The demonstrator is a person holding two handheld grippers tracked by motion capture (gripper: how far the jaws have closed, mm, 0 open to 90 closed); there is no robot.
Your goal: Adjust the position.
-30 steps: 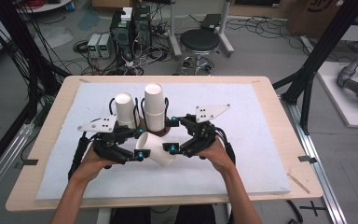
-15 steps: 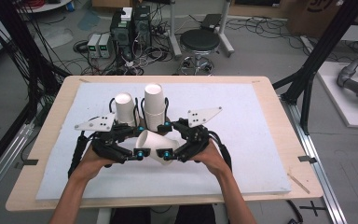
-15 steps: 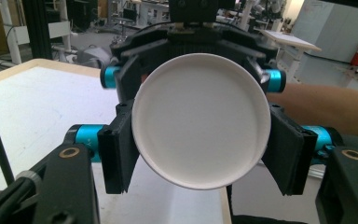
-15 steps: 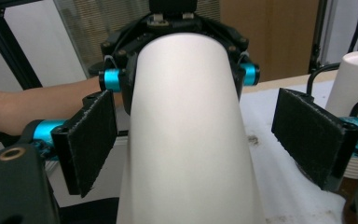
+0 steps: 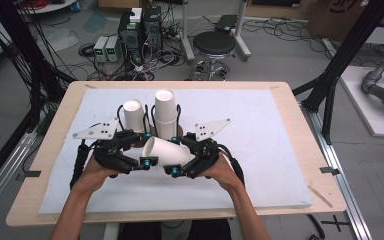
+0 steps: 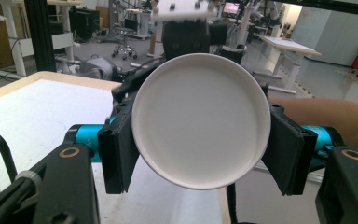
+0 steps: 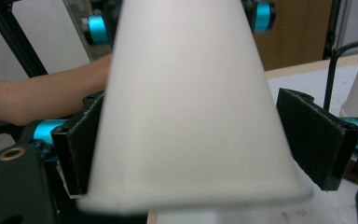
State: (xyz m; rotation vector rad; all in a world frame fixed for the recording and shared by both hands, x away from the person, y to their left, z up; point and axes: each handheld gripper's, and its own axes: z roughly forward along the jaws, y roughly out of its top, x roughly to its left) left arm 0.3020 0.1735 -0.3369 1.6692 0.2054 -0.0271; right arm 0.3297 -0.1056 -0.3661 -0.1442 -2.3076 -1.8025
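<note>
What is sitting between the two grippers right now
A white paper cup lying on its side spans between the left gripper and right gripper, seen in the high view.

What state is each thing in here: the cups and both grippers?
Held cup: lying level above the table, base toward the left gripper.
Left gripper: shut on the held cup.
Right gripper: open, jaws either side of the held cup's wide end, one pad clear of it.
Stack: standing on the table.
Single cup: standing beside the stack.
</note>
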